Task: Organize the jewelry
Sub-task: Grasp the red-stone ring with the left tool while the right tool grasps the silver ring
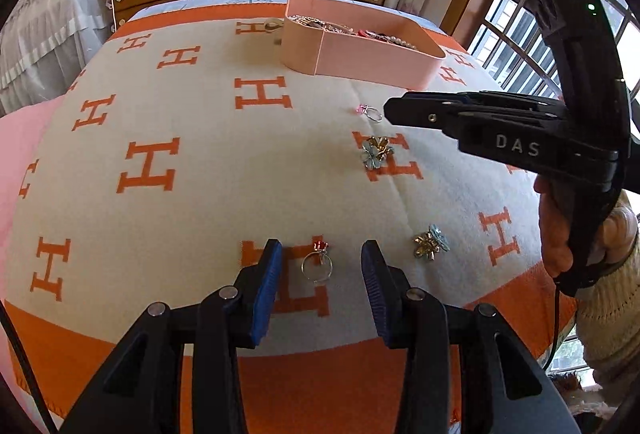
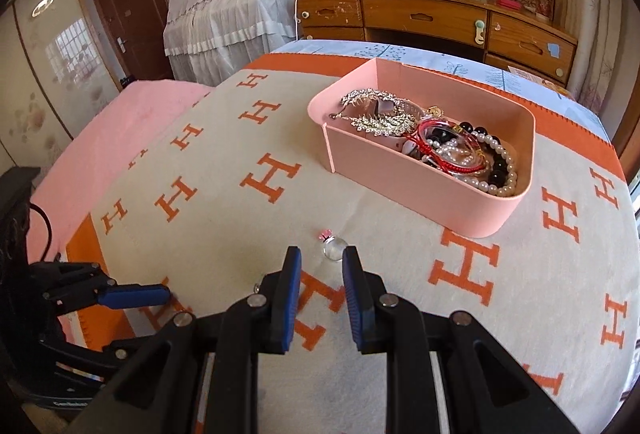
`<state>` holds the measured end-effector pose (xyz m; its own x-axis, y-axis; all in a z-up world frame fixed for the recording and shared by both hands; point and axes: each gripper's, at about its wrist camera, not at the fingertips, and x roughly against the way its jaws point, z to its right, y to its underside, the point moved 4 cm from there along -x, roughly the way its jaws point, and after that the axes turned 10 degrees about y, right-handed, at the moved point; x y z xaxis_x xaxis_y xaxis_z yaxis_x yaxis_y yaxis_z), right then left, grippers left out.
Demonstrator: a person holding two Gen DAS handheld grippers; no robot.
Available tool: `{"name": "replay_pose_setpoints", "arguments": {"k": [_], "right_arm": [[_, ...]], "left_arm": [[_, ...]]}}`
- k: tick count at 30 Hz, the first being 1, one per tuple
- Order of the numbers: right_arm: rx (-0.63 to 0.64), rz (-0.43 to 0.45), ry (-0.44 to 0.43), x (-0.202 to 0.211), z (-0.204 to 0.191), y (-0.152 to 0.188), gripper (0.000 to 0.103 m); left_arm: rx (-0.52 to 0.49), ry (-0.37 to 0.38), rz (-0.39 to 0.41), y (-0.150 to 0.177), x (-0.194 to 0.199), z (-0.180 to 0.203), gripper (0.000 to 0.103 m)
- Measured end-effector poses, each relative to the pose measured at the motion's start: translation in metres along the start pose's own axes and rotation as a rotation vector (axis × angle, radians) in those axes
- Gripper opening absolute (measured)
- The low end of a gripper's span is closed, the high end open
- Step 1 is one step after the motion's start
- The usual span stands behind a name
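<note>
I work over a bed spread with a cream wool blanket patterned with orange H letters, and I take the pink rectangular storage box as my landmark; it already holds pearl strings, red cord bracelets and gold leaf-shaped pieces. Four loose pieces lie on the blanket on the near side of the box: a silver ring with a pink stone nearest to it, a blue-and-gold flower brooch further from it, then a second flower brooch in gold and blue and a silver ring with a red stone, both well apart from the box.

My left tongs stand partly open with the red-stone ring in the gap between the pads; neither pad touches it and nothing is held. My right tongs stand narrowly open and empty; the pink-stone ring sits just ahead of the tips, close by the right pad.

I judge the step to be the approach for picking up both rings; next I need to lower each pair squarely onto the thin band, close gently so it does not flick away on the soft wool, then carry it to the box.
</note>
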<state>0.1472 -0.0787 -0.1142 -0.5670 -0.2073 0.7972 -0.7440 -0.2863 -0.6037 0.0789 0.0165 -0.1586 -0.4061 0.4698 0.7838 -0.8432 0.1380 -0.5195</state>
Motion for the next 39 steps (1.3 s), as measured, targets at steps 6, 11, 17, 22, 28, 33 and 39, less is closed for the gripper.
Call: {"name": "replay_pose_setpoints", "arguments": {"k": [6, 11, 17, 22, 28, 33, 39], "right_arm": [[0.078, 0.000, 0.022, -0.015, 0.002, -0.003, 0.022], [0.148, -0.010, 0.004, -0.024, 0.001, -0.003, 0.022], [0.262, 0.022, 0.015, -0.027, -0.007, -0.002, 0.021], [0.267, 0.020, -0.018, -0.026, -0.004, -0.002, 0.019], [0.284, 0.045, 0.002, -0.023, -0.008, 0.001, 0.016], [0.271, 0.055, 0.005, -0.020, -0.007, 0.003, 0.016], [0.223, 0.088, -0.007, -0.006, -0.001, 0.000, 0.016]], "left_arm": [[-0.030, 0.002, 0.012, 0.003, 0.001, 0.004, 0.039], [-0.054, -0.003, 0.019, 0.004, 0.002, 0.005, 0.039], [-0.080, -0.007, 0.030, 0.004, 0.001, 0.006, 0.038], [-0.092, -0.030, 0.041, 0.005, 0.002, 0.005, 0.027], [-0.077, -0.050, 0.048, 0.005, 0.003, 0.001, 0.015], [-0.088, -0.064, 0.049, 0.005, 0.001, 0.005, 0.014], [-0.060, -0.059, 0.048, 0.004, 0.002, 0.004, 0.014]]}}
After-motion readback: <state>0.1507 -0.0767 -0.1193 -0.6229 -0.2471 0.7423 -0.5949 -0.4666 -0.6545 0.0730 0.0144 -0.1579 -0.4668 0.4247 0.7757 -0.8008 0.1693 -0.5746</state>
